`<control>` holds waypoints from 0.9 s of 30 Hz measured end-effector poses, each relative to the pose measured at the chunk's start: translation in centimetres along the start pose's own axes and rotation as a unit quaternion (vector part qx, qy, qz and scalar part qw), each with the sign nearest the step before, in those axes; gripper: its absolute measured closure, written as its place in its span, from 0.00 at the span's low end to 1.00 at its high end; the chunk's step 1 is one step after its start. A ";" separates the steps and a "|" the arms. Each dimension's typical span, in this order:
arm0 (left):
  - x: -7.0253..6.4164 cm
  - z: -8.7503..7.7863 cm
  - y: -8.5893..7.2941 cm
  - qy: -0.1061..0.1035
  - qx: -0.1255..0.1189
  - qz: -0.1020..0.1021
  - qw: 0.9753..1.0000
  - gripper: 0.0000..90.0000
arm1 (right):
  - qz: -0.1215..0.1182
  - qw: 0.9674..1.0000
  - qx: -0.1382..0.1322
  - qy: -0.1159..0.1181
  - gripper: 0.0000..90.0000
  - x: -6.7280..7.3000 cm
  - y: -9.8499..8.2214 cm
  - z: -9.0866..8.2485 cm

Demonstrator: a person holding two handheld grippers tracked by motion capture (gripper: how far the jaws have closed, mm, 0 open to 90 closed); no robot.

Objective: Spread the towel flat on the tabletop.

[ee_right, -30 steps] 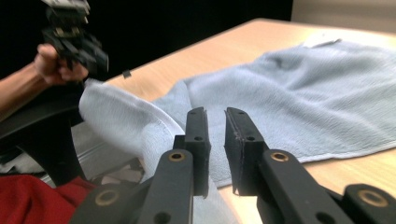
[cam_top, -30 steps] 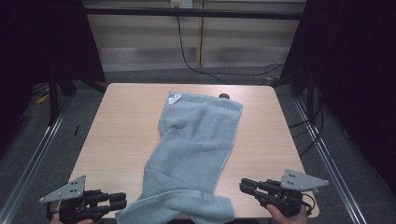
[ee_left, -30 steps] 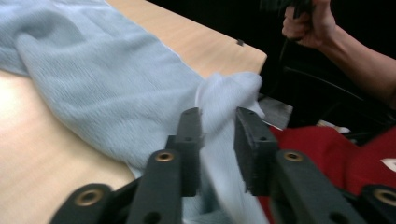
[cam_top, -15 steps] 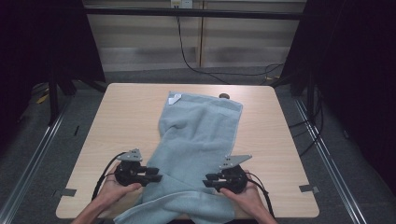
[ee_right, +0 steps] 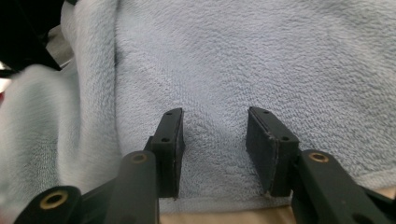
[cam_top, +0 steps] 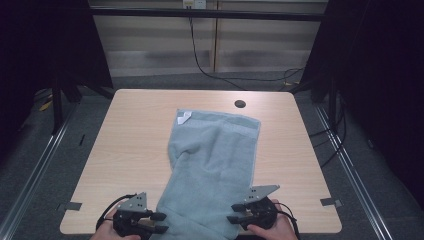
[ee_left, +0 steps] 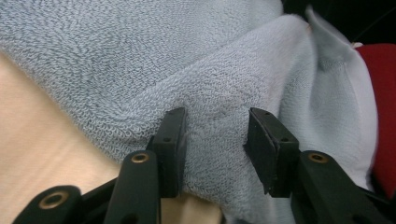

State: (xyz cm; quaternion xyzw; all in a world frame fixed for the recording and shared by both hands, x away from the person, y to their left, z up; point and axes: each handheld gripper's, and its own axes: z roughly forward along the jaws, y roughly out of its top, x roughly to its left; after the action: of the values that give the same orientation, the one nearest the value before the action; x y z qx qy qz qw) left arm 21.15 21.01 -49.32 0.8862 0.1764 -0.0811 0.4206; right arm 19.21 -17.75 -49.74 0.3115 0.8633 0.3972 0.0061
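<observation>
- A pale blue towel (cam_top: 212, 170) lies lengthwise on the wooden table (cam_top: 135, 130), its far end spread flat near the table's middle and its near end narrowing and bunching toward the near edge, where it hangs over.
- A small white label (cam_top: 184, 117) sits at the towel's far left corner; a dark round hole (cam_top: 240, 104) in the tabletop lies just beyond the far right corner.
- The left gripper (cam_top: 159, 223) rests at the near left edge of the towel, its jaws pointing right into the cloth.
- In the left gripper view a raised fold of towel (ee_left: 215, 121) stands between the two black jaws; the jaws are apart and have just been opening, and the pads do not squeeze the cloth, though the left pad lies against the fold.
- The right gripper (cam_top: 234, 212) sits at the near right edge of the towel, its jaws pointing left onto it.
- In the right gripper view the jaws are apart over flat towel (ee_right: 215, 135), just inside its hem, with bare table showing below the hem; they too have just been opening, and the cloth between them lies loose and unpinched.
- Both grippers are held in hands at the table's near edge, with the towel's narrow end between them.
</observation>
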 end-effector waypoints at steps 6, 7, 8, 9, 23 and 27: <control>3.3 -1.0 1.6 0.017 -0.056 -0.053 0.997 0.64 | 0.014 1.000 0.005 -0.027 0.71 -2.2 0.3 -0.7; 3.9 -1.0 1.6 0.033 -0.053 -0.065 0.996 0.65 | 0.017 0.999 0.006 -0.031 0.75 -2.7 0.1 -1.0; 4.5 -0.8 1.6 0.038 -0.050 -0.073 0.995 0.67 | 0.018 0.999 0.008 -0.040 0.76 -3.1 0.0 -1.3; 4.9 -0.6 1.6 0.038 -0.048 -0.079 0.995 0.67 | 0.024 0.999 0.009 -0.045 0.76 -3.6 -0.1 -1.6; 11.1 2.5 7.0 0.123 -0.050 -0.109 0.985 0.84 | 0.075 0.992 -0.040 -0.091 0.70 -6.5 0.2 -3.1; 12.3 4.3 8.1 0.131 -0.042 -0.117 0.984 0.82 | 0.069 0.993 -0.051 -0.078 0.69 -6.5 1.4 -2.0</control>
State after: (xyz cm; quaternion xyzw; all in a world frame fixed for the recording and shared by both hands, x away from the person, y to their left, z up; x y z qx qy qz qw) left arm 35.65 15.90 -49.84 0.8442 0.3358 -0.0052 0.4178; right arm 24.72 -21.98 -48.92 0.3995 0.8151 0.4149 0.0622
